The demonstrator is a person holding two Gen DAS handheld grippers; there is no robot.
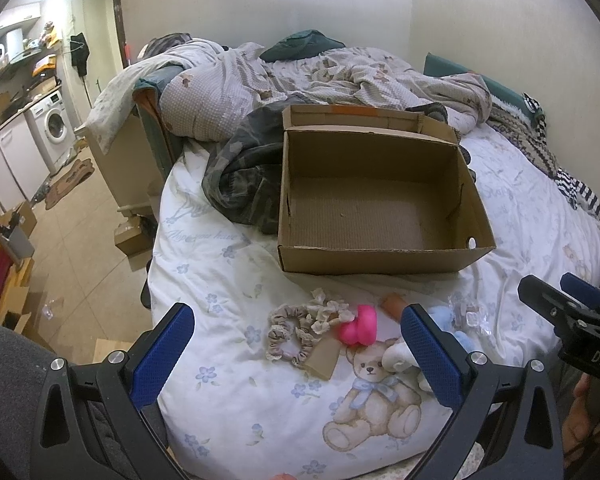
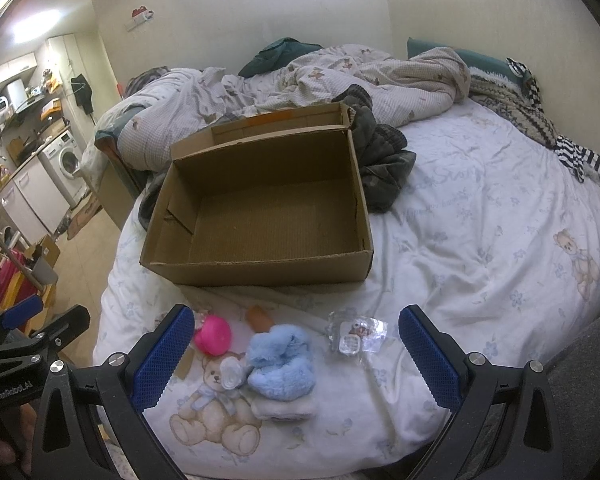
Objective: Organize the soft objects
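Both-handed, left tool (image 1: 298, 344) and right tool (image 2: 296, 344) gape wide, holding nothing; cardboard box (image 2: 260, 268) sits empty.

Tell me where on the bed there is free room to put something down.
Free: the brown cardboard box floor, and the white sheet right of it, up to the striped cloth. Crowded: the strip before the box, with pink round toy, blue fluffy toy, beige scrunchie.

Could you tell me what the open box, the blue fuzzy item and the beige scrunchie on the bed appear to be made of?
Cardboard box: brown corrugated cardboard, matte; its floor shows fine ribbing and its edges look rough.
Blue fuzzy item: plush, probably synthetic fleece, with a long fluffy pile; matte.
Beige scrunchie: gathered fabric, seemingly a soft woven or knit cloth, judging by its ruffled folds.
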